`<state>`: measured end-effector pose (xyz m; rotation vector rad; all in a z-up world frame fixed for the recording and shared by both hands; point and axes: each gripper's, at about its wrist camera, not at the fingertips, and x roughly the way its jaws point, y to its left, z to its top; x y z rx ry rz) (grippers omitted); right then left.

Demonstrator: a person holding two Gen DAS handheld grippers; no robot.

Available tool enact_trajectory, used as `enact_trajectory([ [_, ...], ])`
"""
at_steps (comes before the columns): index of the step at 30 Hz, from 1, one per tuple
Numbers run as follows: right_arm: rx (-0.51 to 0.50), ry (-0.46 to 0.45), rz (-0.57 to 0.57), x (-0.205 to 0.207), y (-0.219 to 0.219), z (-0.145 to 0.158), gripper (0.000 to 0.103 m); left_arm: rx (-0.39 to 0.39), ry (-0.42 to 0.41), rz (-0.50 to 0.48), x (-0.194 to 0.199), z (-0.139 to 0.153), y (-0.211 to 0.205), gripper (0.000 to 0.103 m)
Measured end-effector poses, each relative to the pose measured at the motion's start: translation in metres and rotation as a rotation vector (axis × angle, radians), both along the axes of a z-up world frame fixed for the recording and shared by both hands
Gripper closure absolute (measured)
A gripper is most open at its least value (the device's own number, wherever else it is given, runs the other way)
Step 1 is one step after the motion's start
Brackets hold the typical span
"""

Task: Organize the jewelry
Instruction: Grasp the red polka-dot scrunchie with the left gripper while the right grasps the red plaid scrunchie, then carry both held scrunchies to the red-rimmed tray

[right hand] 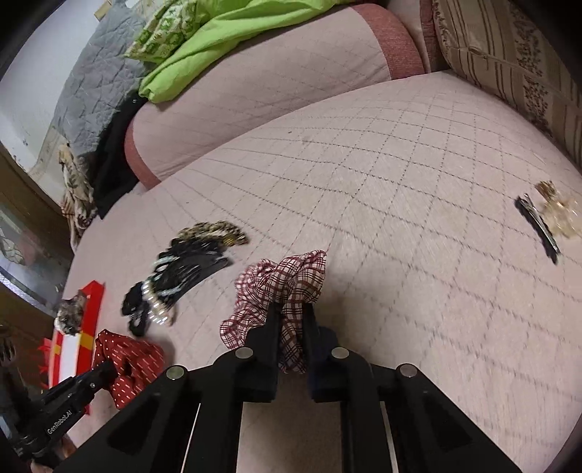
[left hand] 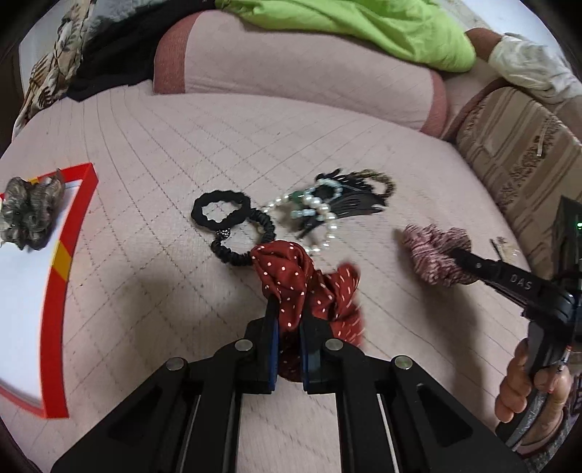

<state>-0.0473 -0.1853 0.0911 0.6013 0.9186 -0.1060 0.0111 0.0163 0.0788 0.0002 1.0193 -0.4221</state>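
Note:
My left gripper (left hand: 290, 303) is shut on a red scrunchie with white dots (left hand: 291, 280), lifted just off the pink quilted bed cover (left hand: 163, 152). My right gripper (right hand: 293, 309) is shut on a red-and-white checked scrunchie (right hand: 287, 280), which also shows at the right of the left wrist view as the checked scrunchie (left hand: 433, 254). Beyond the dotted scrunchie lie black hair ties (left hand: 225, 214), a pearl bracelet (left hand: 320, 218) and a black hair comb (left hand: 356, 200) in a loose heap. A white box with a red rim (left hand: 62, 254) lies at the left and holds a grey-brown scrunchie (left hand: 29, 211).
A pink bolster (left hand: 291, 72) and green cloth (left hand: 363, 25) lie behind the heap. A striped cushion (left hand: 520, 152) borders the right side. A black hair clip (right hand: 538, 225) with a gold ornament (right hand: 558, 214) lies far right in the right wrist view. A hand (left hand: 527, 385) holds the right gripper's handle.

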Motion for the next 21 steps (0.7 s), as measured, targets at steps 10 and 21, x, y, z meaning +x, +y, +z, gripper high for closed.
enact_trajectory([
  [10, -0.023, -0.058, 0.050, -0.039, 0.037, 0.035, 0.091, -0.047, -0.061, 0.003, -0.042, 0.037, 0.027, 0.095],
  [21, -0.055, -0.107, 0.110, -0.061, 0.083, 0.072, 0.091, -0.091, -0.107, 0.043, -0.069, 0.062, 0.073, 0.095],
])
